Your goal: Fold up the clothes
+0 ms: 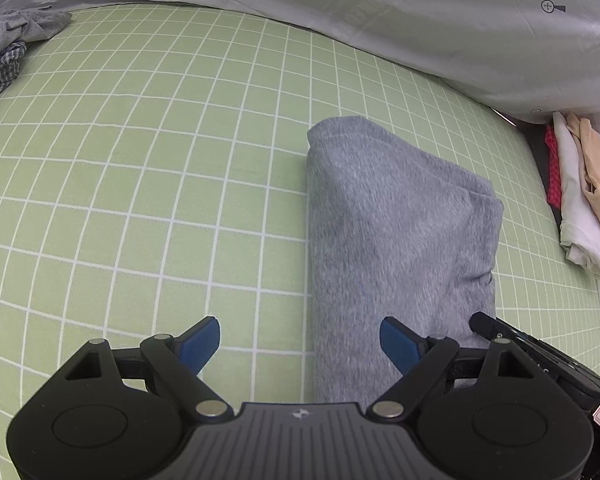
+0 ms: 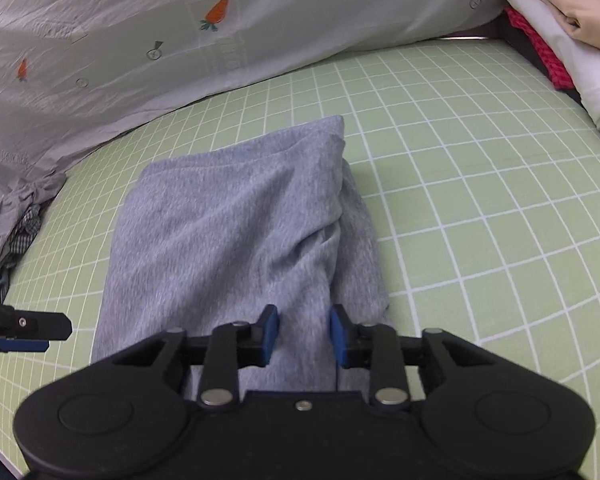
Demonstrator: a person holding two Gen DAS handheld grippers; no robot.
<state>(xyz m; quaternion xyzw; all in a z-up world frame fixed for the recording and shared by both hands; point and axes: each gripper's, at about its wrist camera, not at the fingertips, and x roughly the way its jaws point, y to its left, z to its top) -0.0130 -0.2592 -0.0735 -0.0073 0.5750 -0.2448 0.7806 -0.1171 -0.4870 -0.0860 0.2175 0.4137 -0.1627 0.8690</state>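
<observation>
A folded grey garment [image 1: 392, 232] lies on the green checked sheet [image 1: 140, 160]; it also shows in the right wrist view [image 2: 228, 232]. My left gripper [image 1: 300, 344] is open and empty, its jaws wide apart over the garment's near left edge. My right gripper [image 2: 304, 334] hangs over the near end of the garment with its jaws partly open and the cloth seen between them, not pinched. The right gripper's tip shows in the left wrist view [image 1: 500, 330], and the left gripper's finger shows in the right wrist view [image 2: 28, 330].
A grey duvet with carrot prints [image 1: 420, 20] lies along the far side. A stack of folded clothes [image 1: 580, 200], white, beige and red, sits at the right edge, and also shows in the right wrist view [image 2: 560, 40]. Crumpled grey and checked clothes [image 1: 8, 48] lie far left.
</observation>
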